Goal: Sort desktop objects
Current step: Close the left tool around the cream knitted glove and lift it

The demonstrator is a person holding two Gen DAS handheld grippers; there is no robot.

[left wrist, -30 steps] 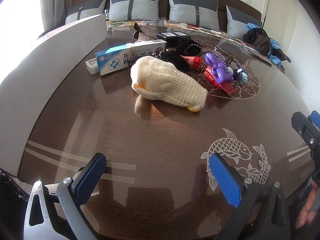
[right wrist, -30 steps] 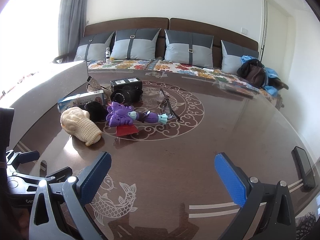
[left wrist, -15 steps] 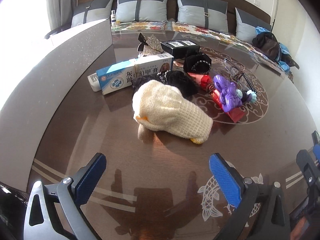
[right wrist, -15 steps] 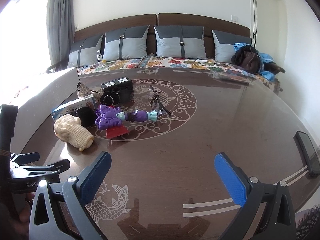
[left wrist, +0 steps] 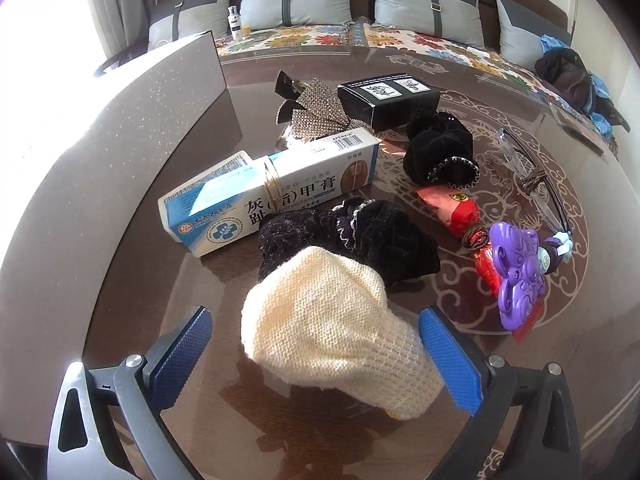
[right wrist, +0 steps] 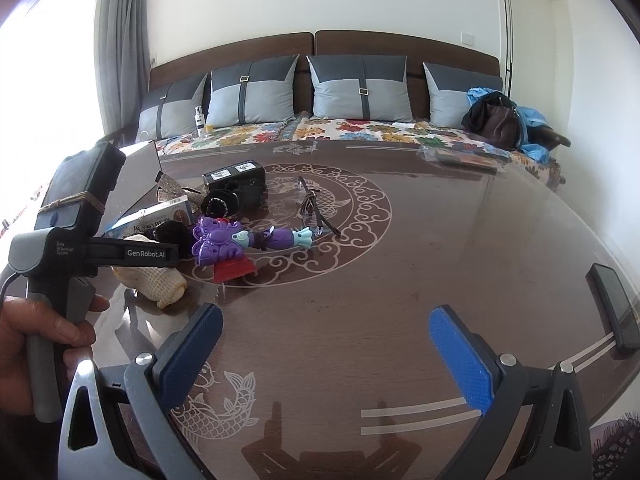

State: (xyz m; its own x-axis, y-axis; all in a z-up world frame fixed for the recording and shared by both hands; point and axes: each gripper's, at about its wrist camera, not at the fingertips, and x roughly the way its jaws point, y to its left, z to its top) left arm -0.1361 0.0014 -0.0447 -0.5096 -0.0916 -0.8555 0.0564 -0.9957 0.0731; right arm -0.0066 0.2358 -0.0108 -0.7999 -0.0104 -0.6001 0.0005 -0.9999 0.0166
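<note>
Taking the cream knitted mitten (left wrist: 332, 332) as our landmark and reading left to right: to its left a grey board (left wrist: 112, 148) stands along the tabletop (left wrist: 500, 392) edge, and behind the mitten on that side lies the blue-and-white ointment box (left wrist: 276, 188). Over the last second we have brought our left gripper (left wrist: 316, 356) forward from well short of the mitten, so that its blue pads are now spread wide on either side of the mitten without touching it, one pad (left wrist: 180, 356) to its left. That puts us, we judge, at the point of closing on the mitten as the first item to sort. Just behind the mitten and touching it is a black velvet scrunchie (left wrist: 360, 236); a clean lift should leave it behind. Right of the mitten lie a red wrapped packet (left wrist: 456, 208) and a purple toy (left wrist: 520, 276). Farther right, our right gripper (right wrist: 326, 356) hovers over bare tabletop with its pads apart, holding nothing.
</note>
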